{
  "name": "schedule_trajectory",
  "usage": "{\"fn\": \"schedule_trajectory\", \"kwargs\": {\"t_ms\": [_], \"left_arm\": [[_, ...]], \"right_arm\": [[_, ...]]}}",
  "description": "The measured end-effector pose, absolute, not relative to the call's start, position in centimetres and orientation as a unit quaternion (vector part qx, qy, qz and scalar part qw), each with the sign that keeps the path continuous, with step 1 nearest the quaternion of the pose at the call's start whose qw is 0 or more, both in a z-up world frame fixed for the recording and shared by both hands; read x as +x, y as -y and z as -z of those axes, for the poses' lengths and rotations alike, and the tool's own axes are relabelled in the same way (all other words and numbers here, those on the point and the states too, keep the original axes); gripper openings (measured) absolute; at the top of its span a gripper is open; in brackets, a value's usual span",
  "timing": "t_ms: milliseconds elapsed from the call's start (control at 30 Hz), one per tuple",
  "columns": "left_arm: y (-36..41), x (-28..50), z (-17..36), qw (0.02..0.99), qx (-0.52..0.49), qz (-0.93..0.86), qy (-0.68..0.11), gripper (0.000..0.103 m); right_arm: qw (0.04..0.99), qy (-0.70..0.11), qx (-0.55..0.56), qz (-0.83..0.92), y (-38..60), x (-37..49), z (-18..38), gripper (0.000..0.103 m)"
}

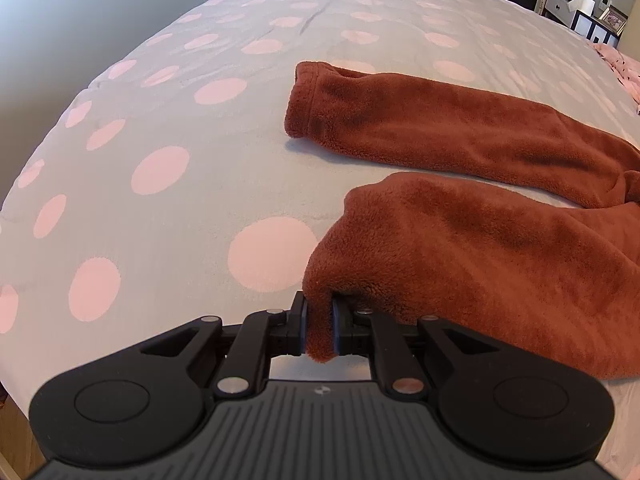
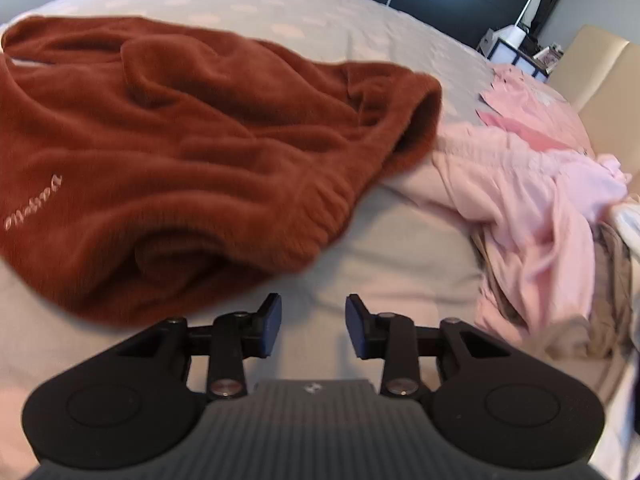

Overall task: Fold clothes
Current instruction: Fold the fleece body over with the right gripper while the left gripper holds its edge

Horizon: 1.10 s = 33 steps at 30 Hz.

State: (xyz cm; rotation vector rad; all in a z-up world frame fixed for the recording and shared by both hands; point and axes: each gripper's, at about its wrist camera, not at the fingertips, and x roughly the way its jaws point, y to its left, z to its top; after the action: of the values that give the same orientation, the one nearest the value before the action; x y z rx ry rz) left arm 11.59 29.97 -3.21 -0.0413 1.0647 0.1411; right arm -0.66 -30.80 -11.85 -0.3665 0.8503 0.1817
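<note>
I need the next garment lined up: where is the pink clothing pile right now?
In the right wrist view the pink clothing pile lies on the bed at the right, beside the rust fleece garment.

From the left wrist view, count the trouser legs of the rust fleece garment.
2. The far leg lies flat across the bedspread, cuff leftward. The near leg has its cuff pinched in the left gripper. None seems hidden.

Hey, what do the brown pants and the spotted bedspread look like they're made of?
The brown pants look like plush fleece: a fuzzy, matte nap, thick soft folds and rounded hems. The spotted bedspread looks like a thinner, soft brushed fabric, pale grey with pink dots, matte and lying nearly flat with faint creases. The exact fibre of either can't be told.
</note>
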Motion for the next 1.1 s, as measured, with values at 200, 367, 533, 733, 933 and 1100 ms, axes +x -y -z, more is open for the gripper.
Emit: {"fn": "schedule_trajectory", "kwargs": {"t_ms": [200, 367, 533, 733, 933, 1100], "left_arm": [[-29.7, 12.0, 3.5, 0.858, -0.016, -0.069, -0.509, 0.01], [-29.8, 12.1, 3.4, 0.859, -0.018, -0.068, -0.507, 0.01], [-29.9, 12.2, 3.7, 0.858, -0.018, -0.066, -0.509, 0.011], [-30.0, 12.3, 3.9, 0.858, -0.02, -0.064, -0.508, 0.012], [-29.8, 12.4, 3.9, 0.858, -0.014, -0.065, -0.509, 0.012], [-29.5, 12.2, 4.1, 0.856, -0.007, -0.065, -0.512, 0.012]], "right_arm": [[0.91, -0.351, -0.178, -0.131, 28.8, 1.0, 10.2, 0.021], [0.89, -0.355, -0.227, -0.172, 26.2, 2.9, 11.3, 0.04], [0.859, -0.385, -0.251, -0.224, 24.8, 3.6, 12.0, 0.04], [0.816, -0.432, -0.27, -0.273, 25.9, 3.2, 10.1, 0.049], [0.813, -0.432, -0.293, -0.256, 25.5, 3.9, 11.5, 0.049], [0.788, -0.422, -0.345, -0.285, 23.6, 4.9, 12.1, 0.05]]}}
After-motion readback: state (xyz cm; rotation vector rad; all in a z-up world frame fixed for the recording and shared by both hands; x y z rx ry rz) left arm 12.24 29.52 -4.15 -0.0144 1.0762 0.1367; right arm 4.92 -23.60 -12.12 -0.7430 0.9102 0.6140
